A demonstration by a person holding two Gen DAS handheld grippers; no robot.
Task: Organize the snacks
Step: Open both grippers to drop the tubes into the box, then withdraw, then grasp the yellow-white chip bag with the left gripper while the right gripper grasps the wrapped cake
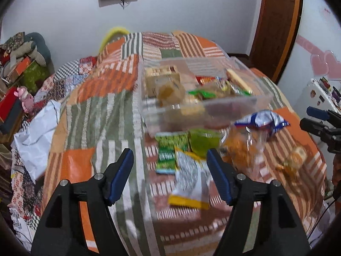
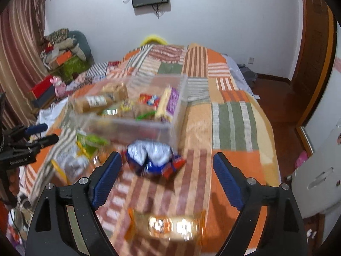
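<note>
On the bed, over a patchwork cover (image 1: 119,81) of orange, green and white stripes, a clear plastic bin (image 1: 204,106) already holds several snacks, and more lie loose in front of it. Both claws hang above the cover with nothing between their blue pads: the left claw (image 1: 170,172) stands open near a white-and-yellow packet (image 1: 189,183), the right claw (image 2: 168,181) stands wide open over bare cover, with a blue-and-silver bag (image 2: 151,157) just beyond it and an orange-wrapped snack (image 2: 168,226) below it in its view.

The loose items look light, soft and crinkly; their film is likely slippery and the contents probably crush easily, so a gentle pinch across the flat body or along a sealed edge seems best. The white-and-yellow packet lies flat, its long axis running from the left claw toward the bin, tilted slightly. The blue-and-silver bag lies puffed and rumpled, its length running crosswise before the bin's near wall. A green packet (image 1: 170,153) and a green tub (image 1: 202,140) sit just beside the bin. Motion blur hides finer detail.
</note>
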